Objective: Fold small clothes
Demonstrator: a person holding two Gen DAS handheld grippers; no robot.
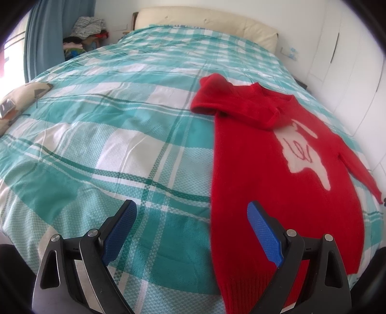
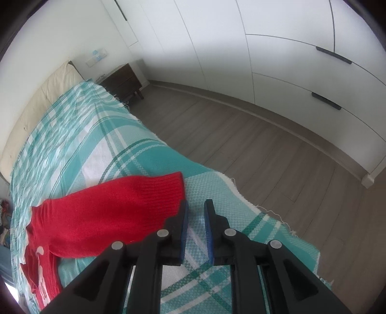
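the red sweater [image 1: 277, 174] lies flat on the plaid bedspread [image 1: 108, 145] with its left sleeve [image 1: 217, 96] folded in, so the spread, empty left gripper [image 1: 190, 212] should pinch the near hem edge squarely while the narrowly parted, empty right gripper [image 2: 196, 205] takes the right sleeve cuff [image 2: 166, 188] beside it.

The sweater [image 1: 277, 169] lies spread flat on the bed [image 1: 120, 120], toward the bed's right side, its hem at the near edge. One sleeve [image 1: 212, 96] is folded across the sweater's chest; the other sleeve [image 2: 120, 207] stretches out toward the bed's right edge. Beyond the sweater stands the headboard [image 1: 205, 21]. Left of the sweater, at the bed's far side, rests a cushion [image 1: 19, 101]. Past the headboard's right end sits a nightstand [image 2: 120, 82], with wardrobes [image 2: 265, 60] across the floor [image 2: 241, 135].
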